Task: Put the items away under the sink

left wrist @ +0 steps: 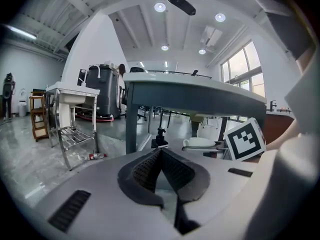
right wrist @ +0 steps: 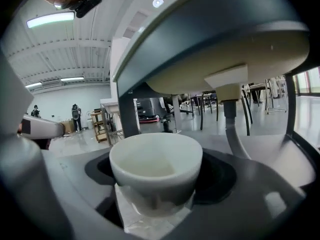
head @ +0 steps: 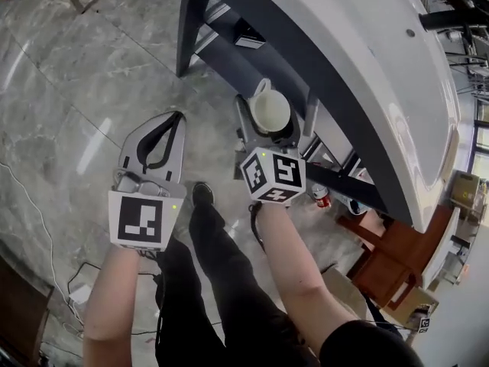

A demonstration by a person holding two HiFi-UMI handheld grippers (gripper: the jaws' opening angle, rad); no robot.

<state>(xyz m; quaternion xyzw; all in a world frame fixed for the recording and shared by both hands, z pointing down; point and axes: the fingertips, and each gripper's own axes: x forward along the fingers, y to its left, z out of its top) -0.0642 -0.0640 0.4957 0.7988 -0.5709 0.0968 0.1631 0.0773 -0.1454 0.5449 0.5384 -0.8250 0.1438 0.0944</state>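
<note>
Cup (right wrist: 156, 166) clamped in the right tongs (head: 272, 121), upright and mouth up, in the air just short of the sink's (head: 367, 67) dark rim. Left tongs (left wrist: 160, 156) pinched together on nothing, idle alongside over the floor (head: 92, 90). Step looks like carrying the cup in below the basin. Drop height first, enter under the rim with the cup level, steer clear of the drain pipe (right wrist: 229, 109) and frame leg (head: 192, 21), and seat it flat before letting go. Landing spot underneath isn't clear from here.
</note>
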